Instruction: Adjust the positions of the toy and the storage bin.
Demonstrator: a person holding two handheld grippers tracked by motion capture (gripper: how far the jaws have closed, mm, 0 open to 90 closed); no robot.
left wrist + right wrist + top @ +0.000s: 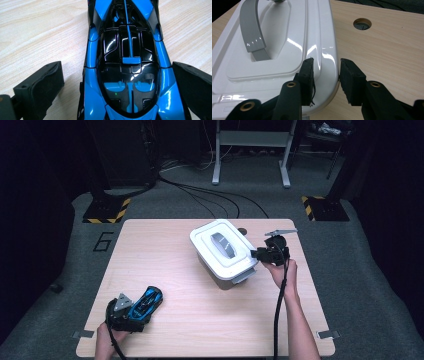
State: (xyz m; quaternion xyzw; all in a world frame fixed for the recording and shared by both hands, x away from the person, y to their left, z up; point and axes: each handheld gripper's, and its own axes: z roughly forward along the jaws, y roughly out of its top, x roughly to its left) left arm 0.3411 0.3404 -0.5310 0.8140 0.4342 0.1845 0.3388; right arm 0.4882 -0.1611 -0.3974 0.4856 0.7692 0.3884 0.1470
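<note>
A blue and black toy car (148, 302) lies near the table's front left corner. My left gripper (136, 314) straddles its rear end and stands open. In the left gripper view the car (127, 50) sits between the jaws, with a gap at the left jaw and the right jaw close against its side. A white box with a lid (223, 248) and a grey handle (223, 244) stands right of centre. My right gripper (258, 253) is at the lid's right corner. In the right gripper view the lid's rim (325, 47) is clamped between the two pads.
The light wooden table (175, 270) has a round cable hole (362, 23) behind the box. A grey latch (243, 278) sticks out at the box's near end. Beyond the table are floor cables, hazard-striped stand bases (106, 211) and a metal frame (250, 150).
</note>
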